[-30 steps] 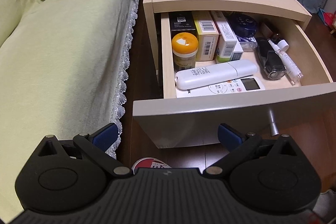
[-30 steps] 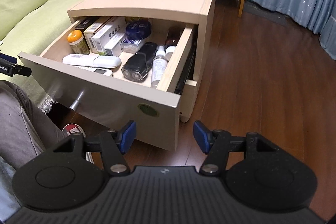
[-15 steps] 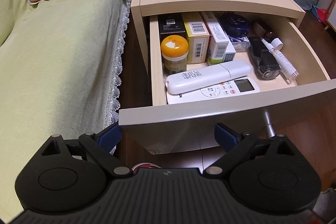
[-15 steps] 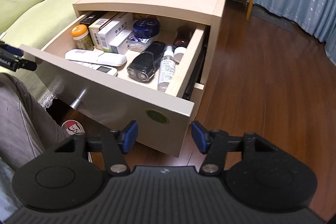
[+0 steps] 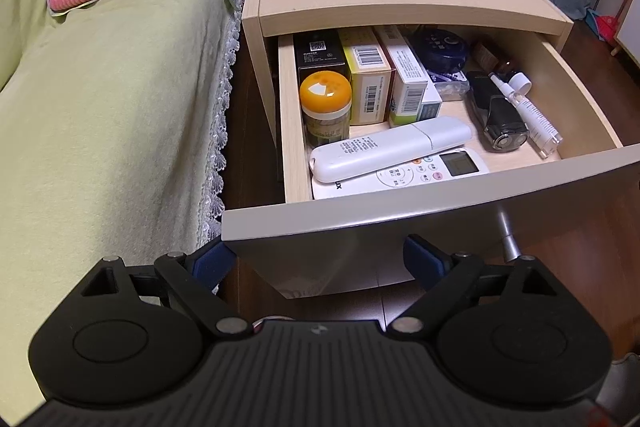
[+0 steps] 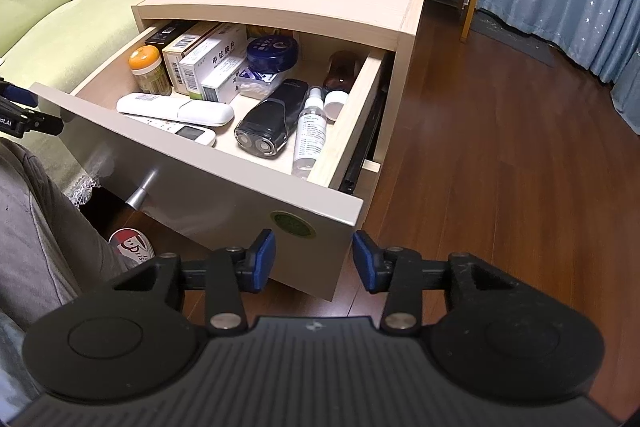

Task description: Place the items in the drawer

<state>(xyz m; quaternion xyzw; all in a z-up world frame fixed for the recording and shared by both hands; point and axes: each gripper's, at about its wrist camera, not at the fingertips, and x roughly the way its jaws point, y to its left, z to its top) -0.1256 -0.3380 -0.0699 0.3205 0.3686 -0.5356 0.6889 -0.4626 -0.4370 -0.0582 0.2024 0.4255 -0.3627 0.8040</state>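
Left wrist view: left gripper (image 5: 318,259) spread wide, nothing held, positioned at front panel of pulled-out drawer (image 5: 400,217). Two remotes (image 5: 390,149), jar (image 5: 325,109), boxes (image 5: 370,75), shaver (image 5: 498,115) seen lying inside.

Right wrist view: right gripper (image 6: 314,263) parted wide, empty, placed near drawer's right front corner (image 6: 352,213). Spray bottle (image 6: 310,133) laid beside shaver (image 6: 268,125) inside drawer.
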